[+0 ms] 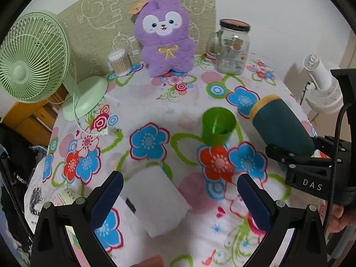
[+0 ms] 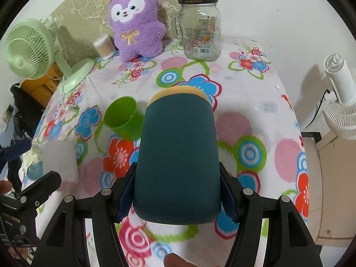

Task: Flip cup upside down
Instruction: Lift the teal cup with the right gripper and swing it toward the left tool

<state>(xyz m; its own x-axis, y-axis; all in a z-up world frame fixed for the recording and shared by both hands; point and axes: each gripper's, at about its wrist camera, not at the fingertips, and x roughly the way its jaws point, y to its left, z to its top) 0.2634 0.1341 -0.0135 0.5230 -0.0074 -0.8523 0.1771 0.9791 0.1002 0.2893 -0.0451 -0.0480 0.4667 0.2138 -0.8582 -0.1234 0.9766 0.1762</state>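
A: Dark teal cup (image 2: 178,155) with a tan band at its far end, matte, tapering wider toward the camera. Right gripper (image 2: 178,197) holds it, jaws clamped on its two sides near the wide end.

B: Position?

A: Lifted above the floral-cloth surface (image 2: 255,102), lying roughly along the gripper's axis, tan end pointing toward the purple plush rabbit (image 2: 134,22). Which end is the mouth, cannot tell.

B: Left wrist view adds what?

A: The same cup (image 1: 281,123) seen side-on, tilted, tan end nearer the rabbit (image 1: 164,35), with the right gripper's (image 1: 296,155) black body under it. Also the left gripper (image 1: 180,198), jaws wide apart, holding nothing, over a white paper roll (image 1: 155,200).

B: Neighbours?

A: Green plastic cup (image 2: 124,118), upright, mouth up, on the surface just beside the teal cup on its left. Lidded glass jar (image 2: 200,26) stands right of the rabbit; cotton-swab tub (image 2: 104,45) and green desk fan (image 2: 29,49) to its left. White fan (image 2: 340,93) well off to its right, beyond the surface's edge.
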